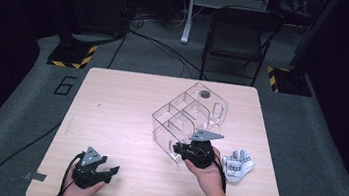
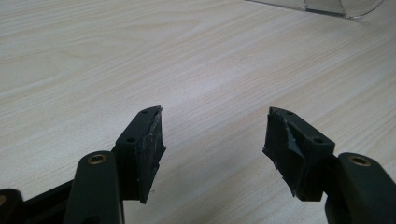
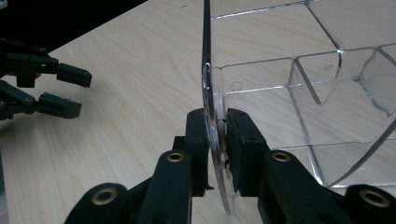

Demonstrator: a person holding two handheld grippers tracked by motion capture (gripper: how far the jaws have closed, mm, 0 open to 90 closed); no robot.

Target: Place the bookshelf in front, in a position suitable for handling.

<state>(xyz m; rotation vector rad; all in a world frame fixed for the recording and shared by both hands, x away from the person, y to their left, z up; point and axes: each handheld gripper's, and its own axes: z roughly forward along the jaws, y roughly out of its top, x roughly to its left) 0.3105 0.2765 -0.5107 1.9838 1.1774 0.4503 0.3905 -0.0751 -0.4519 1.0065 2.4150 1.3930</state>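
Note:
A clear acrylic organizer [image 1: 191,114] with several compartments lies on its side on the wooden table [image 1: 120,111], right of centre. My right gripper [image 1: 178,151] is at its near corner, shut on one thin clear wall; in the right gripper view the two black pads of the right gripper [image 3: 218,128] press that upright wall of the organizer [image 3: 280,88] from both sides. My left gripper [image 1: 112,171] rests near the table's front left, open, well apart from the organizer. Between the spread fingers of the left gripper [image 2: 215,140] there is only bare wood. The left gripper [image 3: 70,91] also appears far off, open.
A crumpled white cloth with dark markings [image 1: 237,165] lies on the table just right of my right hand. A corner of the organizer [image 2: 327,5] peeks in at the top of the left gripper view. A dark chair [image 1: 238,33] stands beyond the table's far edge.

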